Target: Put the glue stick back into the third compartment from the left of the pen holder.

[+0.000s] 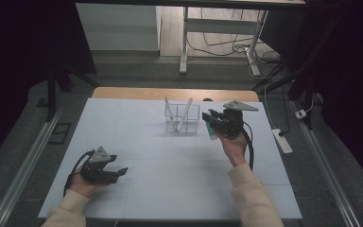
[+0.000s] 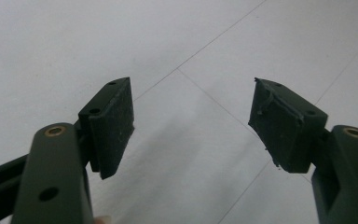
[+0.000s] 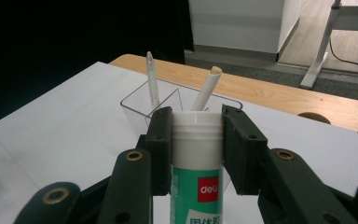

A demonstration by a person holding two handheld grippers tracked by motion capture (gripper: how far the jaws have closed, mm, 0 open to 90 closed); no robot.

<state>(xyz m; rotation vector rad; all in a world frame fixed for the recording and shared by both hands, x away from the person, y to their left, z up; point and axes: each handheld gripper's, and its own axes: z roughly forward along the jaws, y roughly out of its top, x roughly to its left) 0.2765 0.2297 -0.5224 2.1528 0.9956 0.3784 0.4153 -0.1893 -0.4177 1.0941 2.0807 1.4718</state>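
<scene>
glue stick [image 3: 196, 186]: lower body cut off by the bottom edge of the right gripper view; the print under the red logo runs out of the picture.
glue stick's sides: covered by the two pads of the right hand-held gripper [image 3: 196, 149].
clear holder [image 3: 142, 109]: its near wall and base are hidden behind the jaws and the glue stick.
two pens [image 3: 206, 88]: lower ends hidden behind the glue stick's cap.
left hand-held gripper [image 2: 191, 123]: its body is cut off by the bottom edge of the left gripper view.
glue stick in the high view [image 1: 211, 131]: too small to read.
tabletop [image 1: 170, 156]: near edge partly covered by the sleeves.
</scene>
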